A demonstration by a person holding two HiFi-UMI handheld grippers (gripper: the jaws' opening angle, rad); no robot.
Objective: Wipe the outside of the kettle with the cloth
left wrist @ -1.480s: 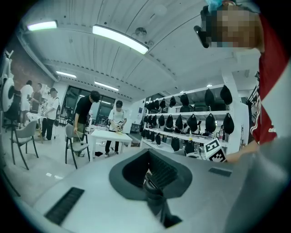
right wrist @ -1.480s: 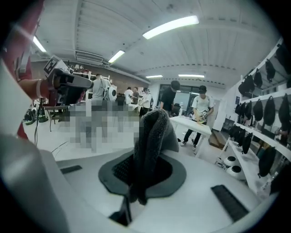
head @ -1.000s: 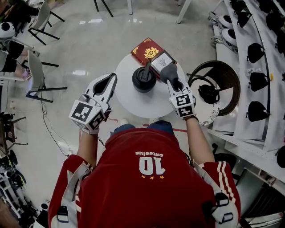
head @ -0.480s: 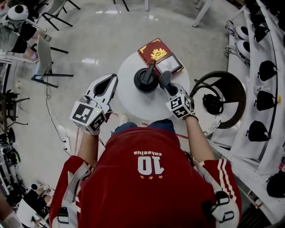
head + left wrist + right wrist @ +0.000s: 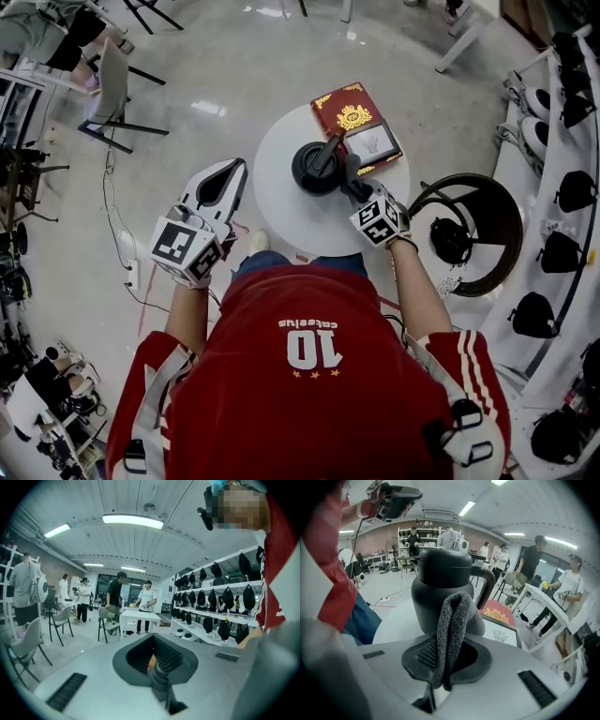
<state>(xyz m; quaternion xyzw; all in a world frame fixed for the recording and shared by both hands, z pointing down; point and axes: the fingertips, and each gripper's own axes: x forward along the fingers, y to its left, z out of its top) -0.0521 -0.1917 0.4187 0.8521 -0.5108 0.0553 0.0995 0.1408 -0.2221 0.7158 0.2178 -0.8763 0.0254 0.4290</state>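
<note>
The kettle (image 5: pixel 317 167), black and with its lid on, stood upright near the middle of the round white table (image 5: pixel 281 211), and its handle (image 5: pixel 488 587) pointed toward the red book (image 5: pixel 349 114) that lay at the far edge. The right gripper (image 5: pixel 446 654) had its jaws closed on a fold of the grey cloth (image 5: pixel 451 620), which stood up in front of the kettle's body, very near to it; I could not tell if it already touched the wall. The left gripper (image 5: pixel 157 662) was held up beside the table, well apart from the kettle, with its jaws together and nothing between them. In my judgement the wiping was only about to begin, and the main danger was that nothing steadied the kettle: a firm sideways push from the cloth could make it slide over the smooth table toward the book, or even tip it. Also the cloth was held only by a narrow fold, so a strong rub might pull it out from the jaws. The loose end could catch on the handle when the gripper goes around that side.
</note>
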